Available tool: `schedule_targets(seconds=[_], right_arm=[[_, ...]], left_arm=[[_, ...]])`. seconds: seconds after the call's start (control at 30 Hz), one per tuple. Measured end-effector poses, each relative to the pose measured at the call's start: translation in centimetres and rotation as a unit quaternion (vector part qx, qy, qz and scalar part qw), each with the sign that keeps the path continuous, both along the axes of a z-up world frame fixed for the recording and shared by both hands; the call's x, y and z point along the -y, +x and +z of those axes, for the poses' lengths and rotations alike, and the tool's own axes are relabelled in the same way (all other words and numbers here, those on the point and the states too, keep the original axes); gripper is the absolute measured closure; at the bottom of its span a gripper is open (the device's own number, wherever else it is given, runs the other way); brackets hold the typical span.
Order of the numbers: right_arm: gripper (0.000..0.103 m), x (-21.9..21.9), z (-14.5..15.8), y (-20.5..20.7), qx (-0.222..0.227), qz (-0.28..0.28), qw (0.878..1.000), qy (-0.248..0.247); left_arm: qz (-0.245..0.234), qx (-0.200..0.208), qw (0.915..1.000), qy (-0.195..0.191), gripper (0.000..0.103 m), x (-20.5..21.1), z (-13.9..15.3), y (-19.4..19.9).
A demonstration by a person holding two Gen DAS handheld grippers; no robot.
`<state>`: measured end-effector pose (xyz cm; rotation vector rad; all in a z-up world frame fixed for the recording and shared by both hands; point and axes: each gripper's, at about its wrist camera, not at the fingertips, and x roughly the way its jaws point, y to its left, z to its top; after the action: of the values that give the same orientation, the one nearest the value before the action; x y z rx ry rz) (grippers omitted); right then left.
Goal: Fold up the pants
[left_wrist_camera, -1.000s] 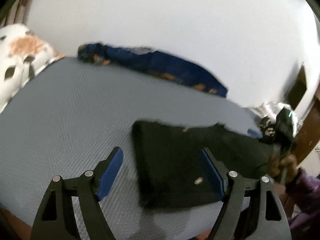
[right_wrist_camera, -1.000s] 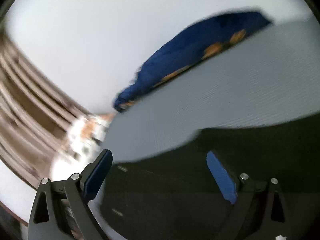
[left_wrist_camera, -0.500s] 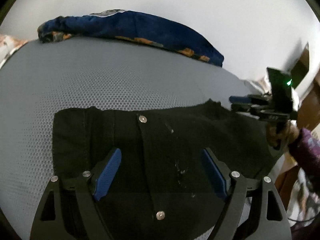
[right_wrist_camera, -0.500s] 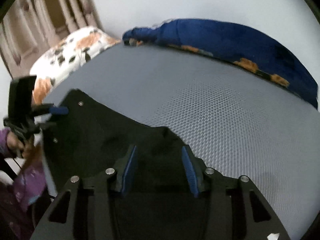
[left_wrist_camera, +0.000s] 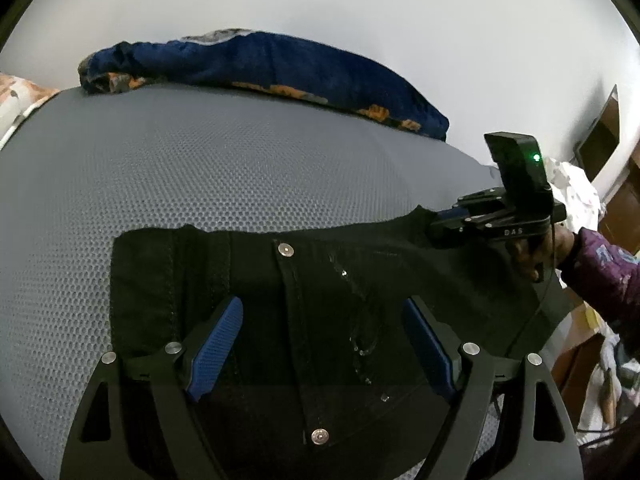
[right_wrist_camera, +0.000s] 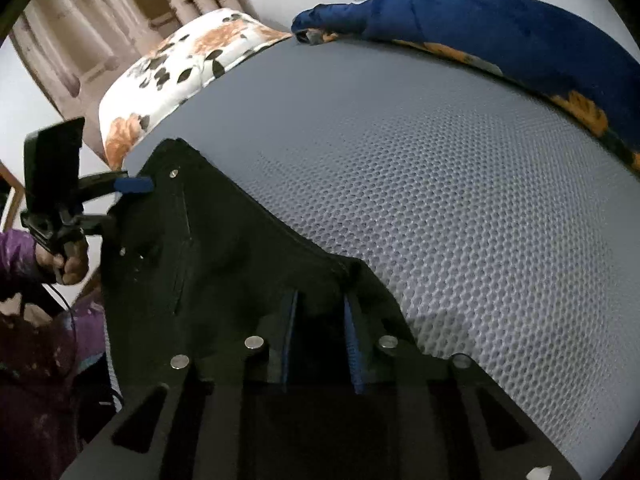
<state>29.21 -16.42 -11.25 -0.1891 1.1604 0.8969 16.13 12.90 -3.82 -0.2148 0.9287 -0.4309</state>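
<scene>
Closing my right gripper (right_wrist_camera: 320,344) over the last half second, I now have its jaws clamped on a bunched edge of the pants (left_wrist_camera: 320,280), where they stood part open before. My left gripper (left_wrist_camera: 320,344) has its jaws wide apart, as earlier, hovering with the waistband and its rivets between and ahead of them. The pants lie spread on the bed (left_wrist_camera: 240,168), so one side is secured and, I judge, the left must grip next. No containers are in view.

The left gripper (left_wrist_camera: 322,344) has its fingers spread wide; the right gripper (right_wrist_camera: 322,342) has fingers nearly closed.
</scene>
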Motion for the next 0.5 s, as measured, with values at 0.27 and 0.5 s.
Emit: schedule_targets(seconds=[0.27, 0.5], right_arm=[[0.096, 1.4, -0.4, 0.0, 0.007, -0.105, 0.993, 0.05], [0.103, 2.2, -0.8, 1.7, 0.032, -0.19, 0.98, 0.05]], left_arm=[[0.07, 0.099, 0.9924, 0.022, 0.021, -1.7, 3.2, -0.6], [0.104, 0.045, 0.9924, 0.05, 0.019, -3.4, 0.4, 3.1]])
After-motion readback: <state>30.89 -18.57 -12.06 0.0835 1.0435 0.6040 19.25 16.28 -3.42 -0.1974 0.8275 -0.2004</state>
